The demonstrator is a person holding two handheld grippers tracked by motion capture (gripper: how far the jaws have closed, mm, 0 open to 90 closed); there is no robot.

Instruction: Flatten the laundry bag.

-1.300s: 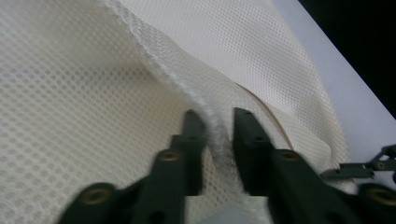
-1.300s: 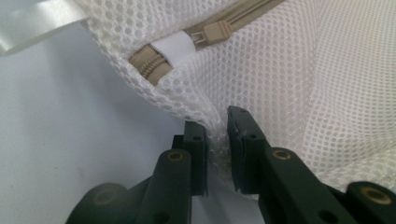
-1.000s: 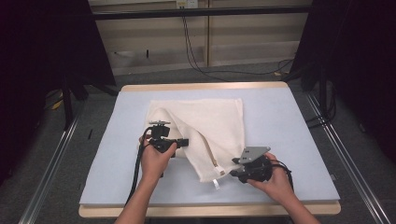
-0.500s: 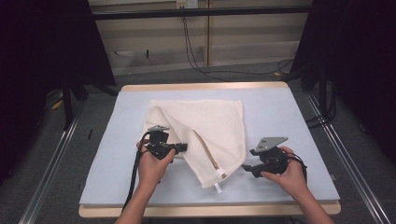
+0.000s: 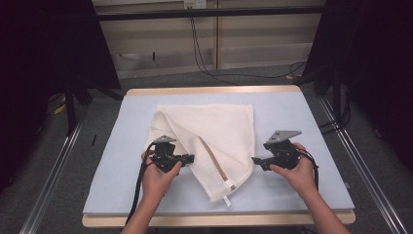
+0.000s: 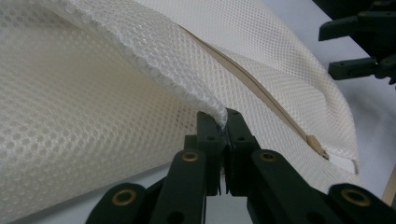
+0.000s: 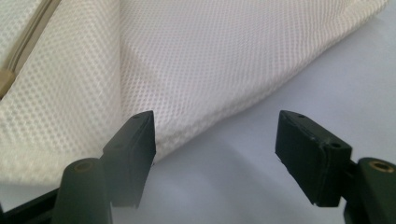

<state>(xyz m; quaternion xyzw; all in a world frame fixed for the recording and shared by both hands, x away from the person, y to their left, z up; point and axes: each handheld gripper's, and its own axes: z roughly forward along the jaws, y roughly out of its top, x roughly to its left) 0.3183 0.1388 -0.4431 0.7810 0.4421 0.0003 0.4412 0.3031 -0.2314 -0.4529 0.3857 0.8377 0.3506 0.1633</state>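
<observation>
Currently, a fold of the cream mesh laundry bag (image 5: 214, 141) is clamped by the left gripper (image 6: 226, 122); the right gripper (image 7: 212, 140), fingers just opened and empty, sits beside its edge. A tug could unfold it.

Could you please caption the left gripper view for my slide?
Left gripper, jaws shut, pinches a folded edge of the cream mesh zippered bag above the pale blue table mat.

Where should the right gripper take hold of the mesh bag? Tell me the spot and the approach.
Grip the mesh bag's right edge, just ahead of the right gripper. Come in level from the right, jaws open: that folded edge lies flat on the table, and the left gripper already pinches the other side.
</observation>
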